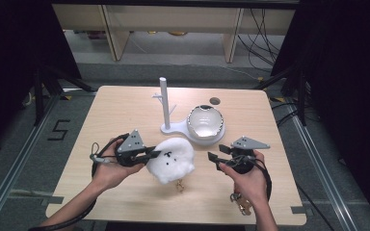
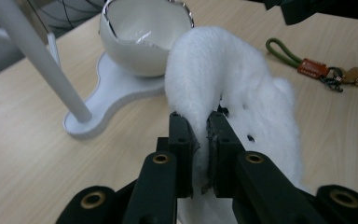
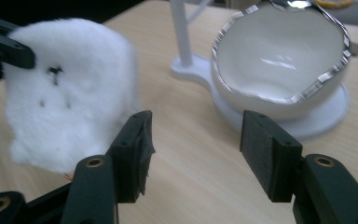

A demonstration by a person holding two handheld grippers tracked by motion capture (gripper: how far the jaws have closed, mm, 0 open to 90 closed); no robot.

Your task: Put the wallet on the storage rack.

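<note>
Left tongs [image 2: 200, 135]: clamped on a fold of the white plush [image 1: 171, 160] — held near the counter's [image 1: 125, 103] front edge, centre.
Right tongs [image 3: 193, 144]: spread wide, nothing between.
White bowl [image 1: 205, 122]: seated on stand base [image 1: 173, 128], behind plush.

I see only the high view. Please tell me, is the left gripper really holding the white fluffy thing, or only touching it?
Observer: Holding. In the left gripper view, the left gripper has its jaws pinched on a fold of the white plush toy.
Operator: And the right one, is it open?
Observer: Yes. In the right gripper view, the right gripper has its jaws wide apart with bare table between them, aimed between the toy and the eggshell bowl.
Operator: The bowl rim looks strange from above.
Observer: Up close the rim is jagged, like a cracked egg, with a shiny silver edge.
</note>
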